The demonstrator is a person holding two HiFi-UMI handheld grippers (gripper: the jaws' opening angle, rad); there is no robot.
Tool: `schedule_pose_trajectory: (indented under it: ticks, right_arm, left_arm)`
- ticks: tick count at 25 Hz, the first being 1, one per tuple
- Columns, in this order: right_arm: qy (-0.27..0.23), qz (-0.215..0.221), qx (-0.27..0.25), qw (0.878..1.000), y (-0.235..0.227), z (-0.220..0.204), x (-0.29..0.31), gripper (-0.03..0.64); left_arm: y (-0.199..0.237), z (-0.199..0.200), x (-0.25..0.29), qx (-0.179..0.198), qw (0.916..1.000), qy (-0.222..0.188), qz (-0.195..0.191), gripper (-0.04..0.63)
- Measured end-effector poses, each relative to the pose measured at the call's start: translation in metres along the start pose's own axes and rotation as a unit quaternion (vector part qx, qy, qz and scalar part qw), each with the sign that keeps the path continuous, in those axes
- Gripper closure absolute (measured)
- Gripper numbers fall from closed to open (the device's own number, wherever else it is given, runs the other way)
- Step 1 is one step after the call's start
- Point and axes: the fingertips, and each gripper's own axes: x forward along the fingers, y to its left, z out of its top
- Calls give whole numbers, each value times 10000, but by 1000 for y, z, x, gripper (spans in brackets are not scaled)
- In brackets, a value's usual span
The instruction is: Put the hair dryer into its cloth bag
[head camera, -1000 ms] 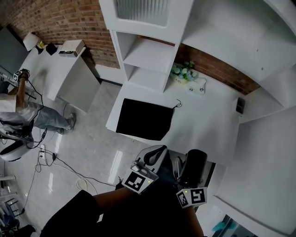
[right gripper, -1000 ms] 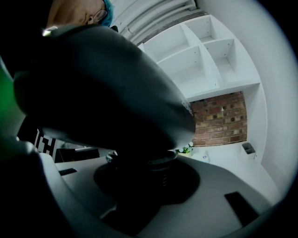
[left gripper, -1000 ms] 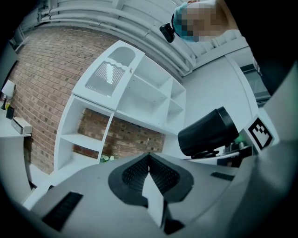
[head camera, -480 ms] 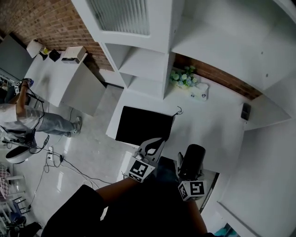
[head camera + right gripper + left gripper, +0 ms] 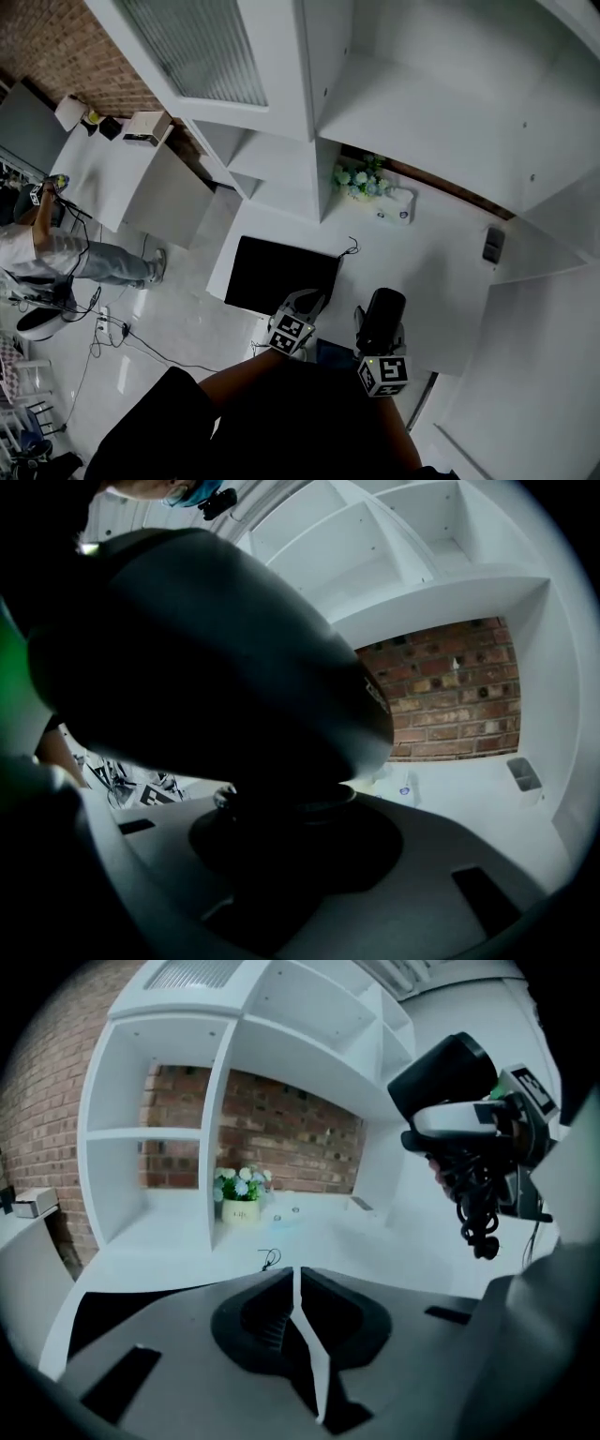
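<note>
The black cloth bag (image 5: 279, 274) lies flat on the white table (image 5: 422, 272), its drawstring (image 5: 353, 247) trailing off the far right corner. My left gripper (image 5: 302, 302) is shut and empty, low over the bag's near right corner; in the left gripper view its jaws (image 5: 296, 1277) meet with nothing between them, the bag (image 5: 98, 1314) at lower left. My right gripper (image 5: 380, 330) is shut on the handle of the black hair dryer (image 5: 382, 311), upright, right of the bag. The dryer (image 5: 442, 1080) shows with its bundled cord (image 5: 478, 1215) hanging. It fills the right gripper view (image 5: 216, 658).
A pot of flowers (image 5: 360, 178) and a small white item (image 5: 395, 212) stand at the table's back, under white shelving (image 5: 281, 159). A dark small object (image 5: 492, 244) lies at the far right. A person (image 5: 52, 248) stands on the floor at left.
Both grippers have come forward and down toward the table. The left gripper sank the most and now sits at the bag's near right corner. The dryer stays in the right gripper.
</note>
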Motion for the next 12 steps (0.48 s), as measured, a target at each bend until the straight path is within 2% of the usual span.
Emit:
schedule_pose_trajectory:
  ticks: [3, 6, 8, 12]
  right_arm:
    - [276, 105, -105, 9995, -13, -13, 18, 457]
    - [570, 258, 84, 9980, -21, -28, 32, 457]
    - [710, 312, 226, 9967, -26, -36, 38, 457]
    - [877, 378, 272, 9951, -32, -36, 45, 457]
  left_arm:
    - [13, -7, 17, -192, 9997, 79, 95, 575]
    - [14, -15, 34, -141, 9994, 308, -33, 556]
    - [12, -28, 45, -166, 9980, 598, -102, 481]
    - [7, -60, 62, -455, 9898, 1324, -252, 442]
